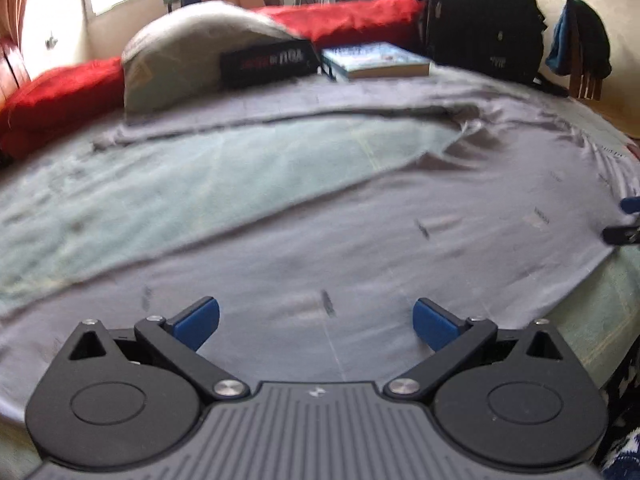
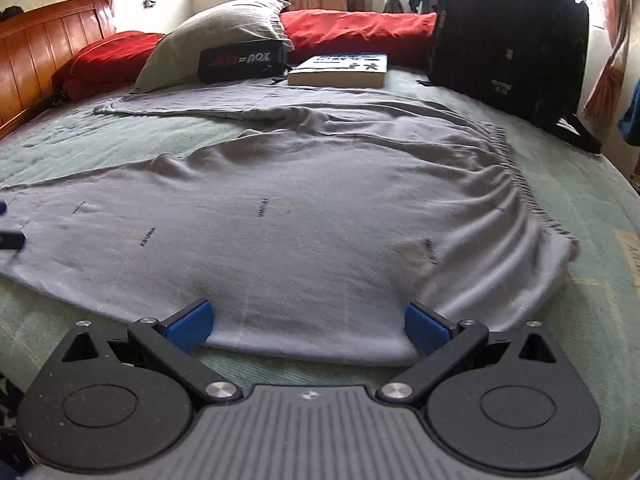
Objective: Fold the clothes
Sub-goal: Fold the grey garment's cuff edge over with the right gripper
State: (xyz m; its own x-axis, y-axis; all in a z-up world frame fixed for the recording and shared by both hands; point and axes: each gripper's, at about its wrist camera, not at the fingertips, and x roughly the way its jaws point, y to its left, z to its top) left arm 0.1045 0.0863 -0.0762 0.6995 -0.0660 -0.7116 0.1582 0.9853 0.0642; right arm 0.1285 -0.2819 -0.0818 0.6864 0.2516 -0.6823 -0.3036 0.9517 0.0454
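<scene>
Grey garment (image 2: 280, 216) spread nearly flat across pale green bedcover (image 2: 580, 216), filling most of bed from near edge to far side. One long sleeve (image 2: 192, 109) stretched leftward along far side; fringed or ribbed hem (image 2: 516, 176) bunched in folds toward right in right wrist view. Small dark printed marks scattered over cloth.

Beyond garment, along far edge: red bedding (image 2: 360, 26) lying in long ridge, black backpack (image 2: 508, 40) standing upright at far right, just past garment's corner. Grey-green pillow (image 2: 216, 36) leaning against red ridge, touching or nearly touching sleeve. Black case with lettering (image 2: 242, 62) propped against pillow; book (image 2: 340, 70) lying flat just beside it, close to garment's far edge. Orange-brown wooden headboard (image 2: 44, 48) at far left. Wooden chair with draped cloth (image 1: 580, 48) at right in left wrist view. Nothing lying on top of garment.

Left gripper (image 1: 316, 322) low over garment's body, blue pads (image 1: 198, 322) spread wide apart, clamping nothing; contact with cloth hard to judge through blur. Right gripper (image 2: 306, 326) at garment's near edge, jaws likewise wide apart, both pads (image 2: 424, 326) at or just over cloth's border, nothing pinched between. Each gripper's tip glimpsed at frame edge of other camera, near opposite sides of garment.
</scene>
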